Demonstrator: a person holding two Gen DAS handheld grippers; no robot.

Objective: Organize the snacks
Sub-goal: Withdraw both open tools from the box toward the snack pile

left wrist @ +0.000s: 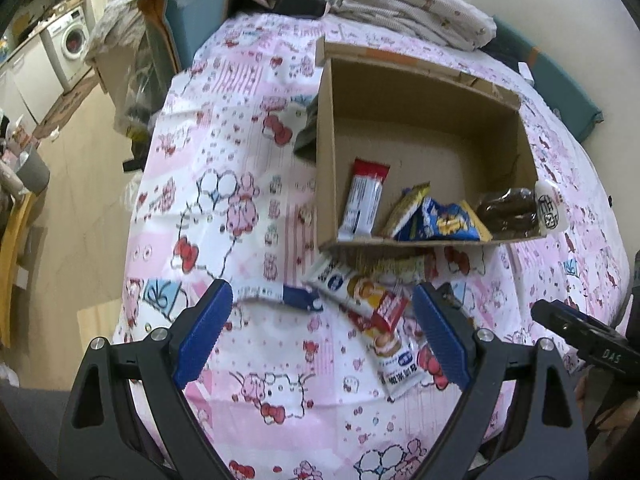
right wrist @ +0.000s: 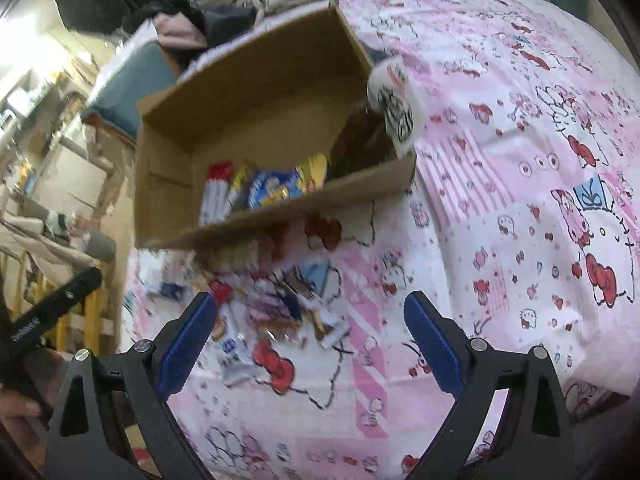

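An open cardboard box [left wrist: 326, 168] lies on a pink cartoon-print sheet. Inside are a red-and-white bar [left wrist: 362, 200], a blue-and-yellow packet [left wrist: 448, 220], a yellow packet [left wrist: 408, 206] and a brown bag with a white label [left wrist: 514, 212]. In front of the box several loose snack packets [left wrist: 360, 296] lie on the sheet. My left gripper [left wrist: 322, 320] is open and empty just short of them. My right gripper [right wrist: 310, 332] is open and empty above the same loose packets [right wrist: 280, 312]. The box [right wrist: 280, 216] sits beyond them in the right wrist view.
The sheet [left wrist: 224, 184] covers a bed or table with its left edge dropping to a wooden floor [left wrist: 80, 184]. Piled bedding [left wrist: 400, 4] lies behind the box. A dark packet [left wrist: 306, 136] lies left of the box. A washing machine [left wrist: 72, 40] stands far left.
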